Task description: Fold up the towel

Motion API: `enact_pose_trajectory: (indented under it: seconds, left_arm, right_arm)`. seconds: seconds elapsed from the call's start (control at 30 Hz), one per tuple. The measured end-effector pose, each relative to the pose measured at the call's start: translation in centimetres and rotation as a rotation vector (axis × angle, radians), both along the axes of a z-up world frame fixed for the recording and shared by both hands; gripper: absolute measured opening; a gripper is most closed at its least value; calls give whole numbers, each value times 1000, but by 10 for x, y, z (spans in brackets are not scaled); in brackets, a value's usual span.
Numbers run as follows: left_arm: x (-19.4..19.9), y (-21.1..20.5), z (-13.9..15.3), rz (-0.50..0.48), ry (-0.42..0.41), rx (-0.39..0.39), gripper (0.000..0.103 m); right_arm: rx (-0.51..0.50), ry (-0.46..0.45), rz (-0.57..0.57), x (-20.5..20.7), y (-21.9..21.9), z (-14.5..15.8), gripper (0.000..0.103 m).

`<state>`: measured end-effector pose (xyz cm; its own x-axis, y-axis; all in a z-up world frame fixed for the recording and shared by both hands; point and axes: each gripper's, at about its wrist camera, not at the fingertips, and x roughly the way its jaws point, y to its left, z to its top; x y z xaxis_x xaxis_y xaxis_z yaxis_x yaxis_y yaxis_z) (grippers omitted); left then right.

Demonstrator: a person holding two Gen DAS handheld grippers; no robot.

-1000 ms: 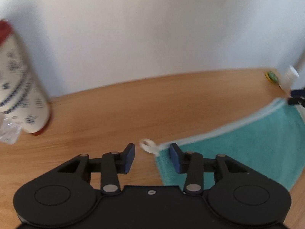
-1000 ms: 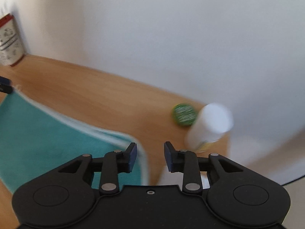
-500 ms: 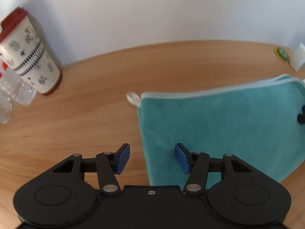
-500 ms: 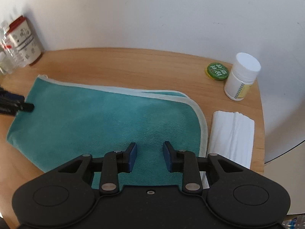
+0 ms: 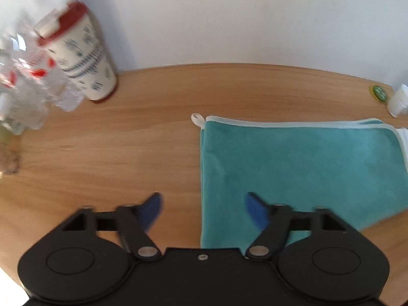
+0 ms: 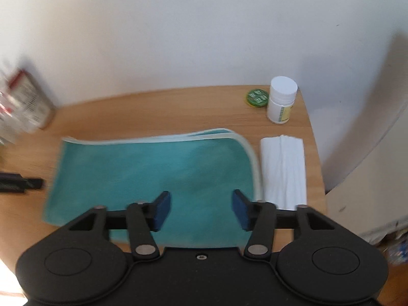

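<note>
Both grippers have drawn back from the towel's far edge since the earlier frames, and their jaws have spread wider. Left gripper point(image 5: 202, 207): jaws wide apart, nothing between them, poised over the towel's point(image 5: 301, 170) left border, with the blue fingertips point(image 5: 153, 207) either side of that edge. Right gripper point(image 6: 201, 210): jaws likewise wide apart and empty, over the towel's point(image 6: 158, 170) near right part. Teal towel: lies folded double and flat on the wooden table point(image 5: 127, 150), pale hems stacked along its far edge, a small white loop point(image 5: 196, 118) at its 11 o'clock corner. White folded cloth point(image 6: 283, 168): just beside the towel at 3 o'clock. White bottle point(image 6: 281, 99) and green lid point(image 6: 257, 97): farther off, at 1 o'clock, near the wall. Patterned cup point(image 5: 84, 56) with a red lid and crumpled clear plastic point(image 5: 28, 97): at 10 o'clock, well apart from the towel; blurred.
</note>
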<state>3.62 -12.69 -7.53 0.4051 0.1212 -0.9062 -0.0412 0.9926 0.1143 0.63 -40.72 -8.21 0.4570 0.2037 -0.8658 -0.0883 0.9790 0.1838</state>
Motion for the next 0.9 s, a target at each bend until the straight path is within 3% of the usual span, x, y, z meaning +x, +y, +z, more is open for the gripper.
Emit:
enact_pose_trajectory:
  seconds: [0.07, 0.17, 0.37, 0.53, 0.9]
  left_arm:
    - [-17, -7, 21, -16, -31, -5, 103]
    - [-38, -16, 47, -31, -40, -17, 103]
    - [-82, -28, 78, -47, -10, -46, 102]
    - [-118, -42, 90, -46, -8, -40, 102]
    - [-152, -68, 113, -32, -60, -1, 103]
  right_arm:
    - [0, -24, 2, -19, 6, 25, 96]
    - [-88, -95, 38, -54, 15, 66, 97]
    - [-213, -85, 50, -79, 18, 90, 98]
    - [-109, -63, 86, -103, -2, 110, 98]
    - [-123, -59, 122, -122, -13, 114, 98]
